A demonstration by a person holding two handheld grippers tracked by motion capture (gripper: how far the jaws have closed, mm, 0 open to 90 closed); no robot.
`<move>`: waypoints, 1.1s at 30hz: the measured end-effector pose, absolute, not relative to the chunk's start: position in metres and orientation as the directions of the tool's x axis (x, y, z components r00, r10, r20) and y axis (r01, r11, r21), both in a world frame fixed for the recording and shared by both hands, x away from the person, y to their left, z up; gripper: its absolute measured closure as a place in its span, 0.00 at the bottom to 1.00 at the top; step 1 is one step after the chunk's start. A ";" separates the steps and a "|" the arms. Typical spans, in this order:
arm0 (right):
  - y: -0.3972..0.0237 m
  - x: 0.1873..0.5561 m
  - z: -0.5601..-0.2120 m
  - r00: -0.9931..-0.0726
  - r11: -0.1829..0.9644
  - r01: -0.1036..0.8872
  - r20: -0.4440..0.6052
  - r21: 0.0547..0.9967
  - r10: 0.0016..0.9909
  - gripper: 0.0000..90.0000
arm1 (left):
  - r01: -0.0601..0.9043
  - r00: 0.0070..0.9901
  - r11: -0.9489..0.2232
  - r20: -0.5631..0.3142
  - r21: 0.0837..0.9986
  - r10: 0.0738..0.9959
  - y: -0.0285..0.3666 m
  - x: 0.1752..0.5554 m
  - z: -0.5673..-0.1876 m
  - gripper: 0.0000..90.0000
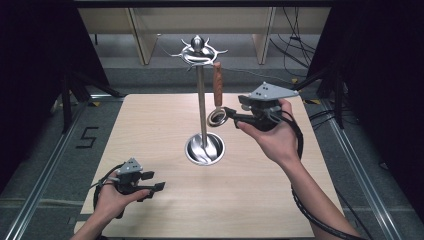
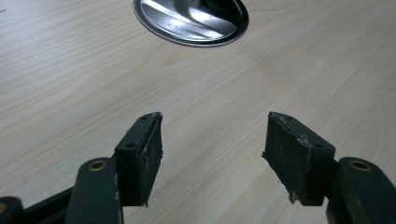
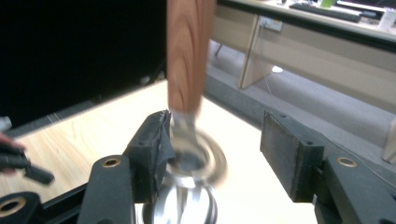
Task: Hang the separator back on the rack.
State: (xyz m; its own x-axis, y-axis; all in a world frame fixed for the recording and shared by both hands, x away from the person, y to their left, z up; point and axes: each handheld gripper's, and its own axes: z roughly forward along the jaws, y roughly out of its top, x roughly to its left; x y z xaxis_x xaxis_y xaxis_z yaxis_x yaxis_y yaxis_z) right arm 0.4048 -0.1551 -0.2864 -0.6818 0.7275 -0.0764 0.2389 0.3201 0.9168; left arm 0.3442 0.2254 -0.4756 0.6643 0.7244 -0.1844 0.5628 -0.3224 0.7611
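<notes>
Two grippers are in my hands here, and both stand with their jaws apart. My right gripper (image 1: 226,114) is raised over the far half of the table (image 1: 150,140), and its jaws are spread wide with nothing pressed between them. One utensil (image 1: 217,92) with a brown wooden handle and a round metal ring at its lower end hangs from the stand (image 1: 201,100). In the right gripper view that utensil (image 3: 189,70) is blurred; its ring sits in the gap just beside one pad, and I cannot tell whether it touches that pad, while the other pad is well apart from it. My left gripper (image 1: 155,186) is low over the near left part of the table, its jaws parted over bare wood, as the left gripper view (image 2: 212,154) shows.

One metal stand rises upright from the middle of the table: a single thin pole on a round shiny base (image 1: 204,149), with a crown of curved hooks (image 1: 198,51) at the top. I count one utensil on it, on the hook at the right.

The only writing I can read is one dark mark like the figure 5 (image 1: 87,137) on the floor left of the table. I see no brand or label on the grippers, the stand or the utensil.
</notes>
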 end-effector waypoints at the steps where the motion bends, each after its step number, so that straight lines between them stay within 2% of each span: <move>1: -0.159 0.402 -0.291 -0.676 0.331 0.248 -0.082 0.910 0.732 0.47 | 0.562 0.664 -0.324 -0.182 0.761 0.725 0.225 0.344 -0.476 0.40; 5: -0.173 0.392 -0.314 -0.669 0.380 0.266 -0.115 0.886 0.734 0.47 | 0.567 0.653 -0.315 -0.181 0.761 0.736 0.225 0.345 -0.476 0.40; 11: -0.197 0.384 -0.359 -0.678 0.428 0.351 -0.089 0.833 0.730 0.46 | 0.571 0.650 -0.307 -0.191 0.761 0.736 0.225 0.345 -0.477 0.40; 12: -0.201 0.380 -0.365 -0.665 0.422 0.392 -0.066 0.818 0.744 0.46 | 0.572 0.650 -0.307 -0.191 0.761 0.736 0.225 0.345 -0.477 0.40; 19: -0.228 0.374 -0.393 -0.627 0.405 0.472 -0.024 0.783 0.778 0.46 | 0.572 0.653 -0.319 -0.185 0.756 0.734 0.226 0.345 -0.477 0.40; 20: -0.233 0.375 -0.397 -0.633 0.419 0.456 -0.045 0.785 0.773 0.46 | 0.572 0.651 -0.317 -0.184 0.756 0.736 0.226 0.345 -0.478 0.40; 23: -0.241 0.371 -0.408 -0.617 0.404 0.501 -0.011 0.765 0.787 0.46 | 0.576 0.644 -0.318 -0.179 0.753 0.744 0.226 0.345 -0.478 0.40; 24: -0.246 0.372 -0.412 -0.622 0.420 0.485 -0.035 0.767 0.783 0.46 | 0.577 0.646 -0.319 -0.181 0.752 0.741 0.226 0.346 -0.478 0.40; 27: -0.252 0.367 -0.423 -0.603 0.395 0.526 0.002 0.754 0.798 0.46 | 0.575 0.648 -0.314 -0.186 0.756 0.739 0.225 0.346 -0.479 0.40; 33: -0.270 0.364 -0.439 -0.588 0.384 0.541 0.010 0.749 0.808 0.46 | 0.573 0.646 -0.316 -0.180 0.756 0.742 0.225 0.345 -0.478 0.40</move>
State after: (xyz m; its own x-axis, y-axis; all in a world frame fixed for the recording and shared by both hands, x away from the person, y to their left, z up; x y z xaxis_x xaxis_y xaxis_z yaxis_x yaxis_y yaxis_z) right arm 0.3644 -0.2702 -0.4394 -0.5885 0.8085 0.0104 0.5407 0.3839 0.7485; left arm 0.3453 0.2253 -0.4780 0.6463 0.7415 -0.1800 0.5728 -0.3157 0.7564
